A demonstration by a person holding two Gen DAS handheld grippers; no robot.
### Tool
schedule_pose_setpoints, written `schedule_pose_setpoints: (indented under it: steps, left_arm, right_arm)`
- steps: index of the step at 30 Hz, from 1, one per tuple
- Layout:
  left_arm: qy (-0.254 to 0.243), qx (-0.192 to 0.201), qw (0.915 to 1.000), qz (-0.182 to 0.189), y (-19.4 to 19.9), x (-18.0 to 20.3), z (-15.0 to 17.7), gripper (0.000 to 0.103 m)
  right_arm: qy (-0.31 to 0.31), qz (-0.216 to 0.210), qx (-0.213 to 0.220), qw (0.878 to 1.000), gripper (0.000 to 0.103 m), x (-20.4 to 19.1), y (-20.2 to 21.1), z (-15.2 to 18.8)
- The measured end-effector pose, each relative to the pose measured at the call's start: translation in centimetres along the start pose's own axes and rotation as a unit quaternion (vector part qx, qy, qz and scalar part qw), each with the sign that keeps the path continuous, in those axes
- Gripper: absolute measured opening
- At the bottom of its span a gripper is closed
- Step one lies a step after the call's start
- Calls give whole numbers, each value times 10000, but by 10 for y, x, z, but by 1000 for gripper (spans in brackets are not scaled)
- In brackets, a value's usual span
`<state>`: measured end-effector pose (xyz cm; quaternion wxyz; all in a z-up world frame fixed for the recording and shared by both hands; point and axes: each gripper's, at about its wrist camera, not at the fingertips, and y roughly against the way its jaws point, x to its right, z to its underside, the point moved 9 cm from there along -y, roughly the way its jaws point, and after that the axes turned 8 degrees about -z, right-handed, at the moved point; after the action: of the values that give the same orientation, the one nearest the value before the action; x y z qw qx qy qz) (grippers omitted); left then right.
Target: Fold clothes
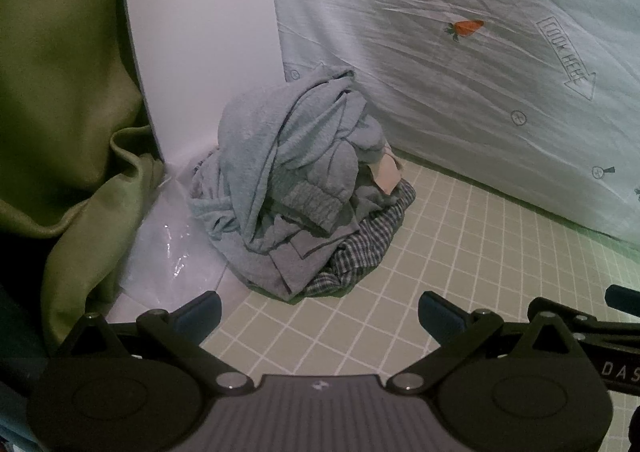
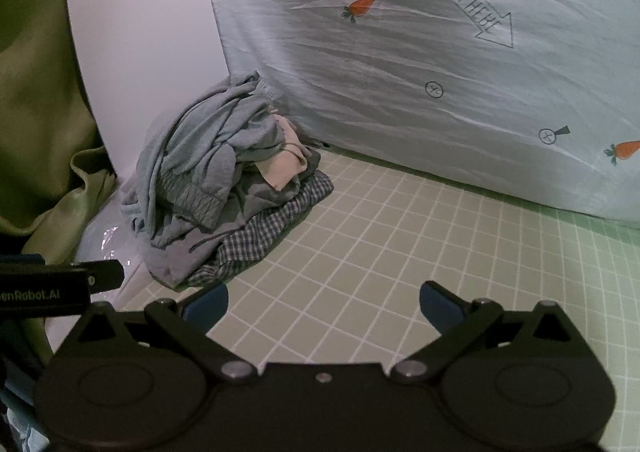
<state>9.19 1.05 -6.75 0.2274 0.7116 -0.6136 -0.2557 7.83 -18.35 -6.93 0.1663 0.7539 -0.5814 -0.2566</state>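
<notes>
Currently the pile of clothes [image 1: 296, 188] lies ahead of both tools, heaped where the white panel [image 1: 200, 36] meets the pale printed sheet [image 1: 460, 64]. In the left wrist view the pile sits at frame centre, directly above the gap between the fingers. In the right wrist view it [image 2: 224, 188] sits left of centre, above the left fingertip.

Left tool [image 1: 319, 310]: released, jaws spread wide, nothing between them. Right tool [image 2: 324, 302]: likewise released and empty. Both hover over the green gridded mat [image 1: 460, 264], short of the pile.

Pile composition:
- a grey-blue knit garment [image 1: 280, 140] on top, draped from upper right down to lower left, with a ribbed cuff facing the tools;
- a pale pink item [image 2: 284, 168] tucked in on the right side;
- a checked garment [image 2: 264, 228] at the bottom, its edge reaching toward frame centre.

Judgement: the left tool is squarely in line with the pile and appears the nearer; the right tool would have to travel leftward. The top garment must come off first. The heap is tangled, so a single pinch may drag neighbouring items along.
</notes>
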Motion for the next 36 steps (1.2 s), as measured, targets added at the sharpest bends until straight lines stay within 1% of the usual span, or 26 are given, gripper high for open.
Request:
schedule_pose_setpoints:
  steps: [9, 21, 27, 30, 32, 36]
  left_arm:
    - [30, -9, 10000, -16, -1, 2, 2, 103]
    - [34, -79, 10000, -29, -11, -1, 1, 103]
    - [83, -101, 9999, -54, -21, -1, -6, 103]
    - [174, -186, 9996, -112, -35, -6, -15, 103]
    - [232, -233, 9992, -239, -48, -11, -23, 103]
    - [356, -332, 9982, -361, -80, -23, -45, 103]
  right_arm:
    - [26, 103, -86, 9999, 103, -8, -10, -9]
    - [49, 159, -119, 9998, 103, -8, -13, -12]
    - [76, 196, -134, 9997, 103, -8, -27, -19]
    - [-16, 75, -131, 9999, 103, -7, -43, -29]
    - [-41, -77, -74, 9999, 103, -9, -58, -43]
    - [161, -61, 66, 9998, 103, -13, -91, -77]
